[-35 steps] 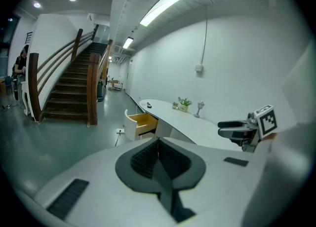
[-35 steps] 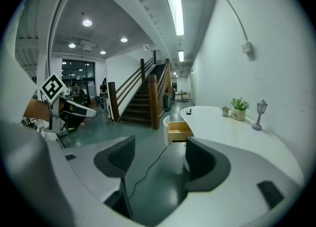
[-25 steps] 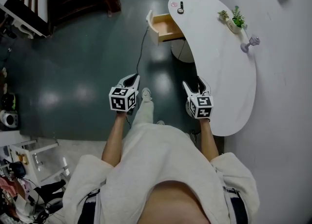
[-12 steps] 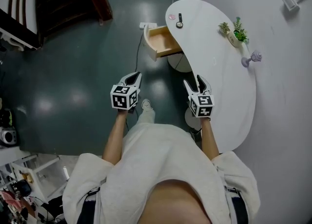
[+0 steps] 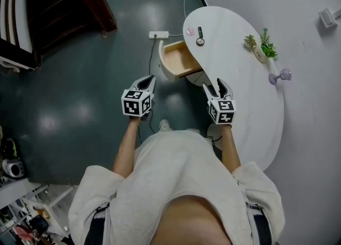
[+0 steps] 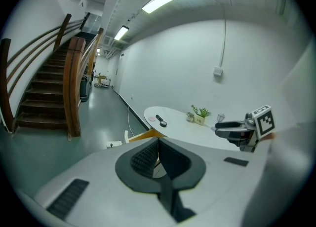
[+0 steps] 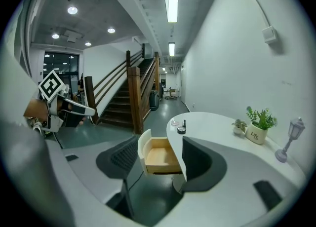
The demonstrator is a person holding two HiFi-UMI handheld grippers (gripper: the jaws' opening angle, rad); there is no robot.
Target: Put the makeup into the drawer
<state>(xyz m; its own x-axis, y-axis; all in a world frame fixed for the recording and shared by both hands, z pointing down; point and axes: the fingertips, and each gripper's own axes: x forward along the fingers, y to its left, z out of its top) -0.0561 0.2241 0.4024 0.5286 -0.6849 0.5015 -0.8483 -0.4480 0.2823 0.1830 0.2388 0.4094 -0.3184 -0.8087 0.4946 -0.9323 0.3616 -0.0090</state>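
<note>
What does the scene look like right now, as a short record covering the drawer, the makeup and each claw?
drawer: pulled open, interior looks empty
makeup: small items lying on the white table, at its far end above the drawer
left claw: shut, holding nothing
right claw: open, nothing between its jaws
task status: no makeup picked up yet, none in the drawer

One word can be read: "Life", in dark script on the front of the white pot [image 7: 256,134] that stands near the right edge of the bench [image 7: 212,122]. A smaller line under that word is too small to read. The left marker cube [image 5: 135,103] and the right marker cube [image 5: 221,112], just left of the bench, bear black-and-white square codes.
</note>
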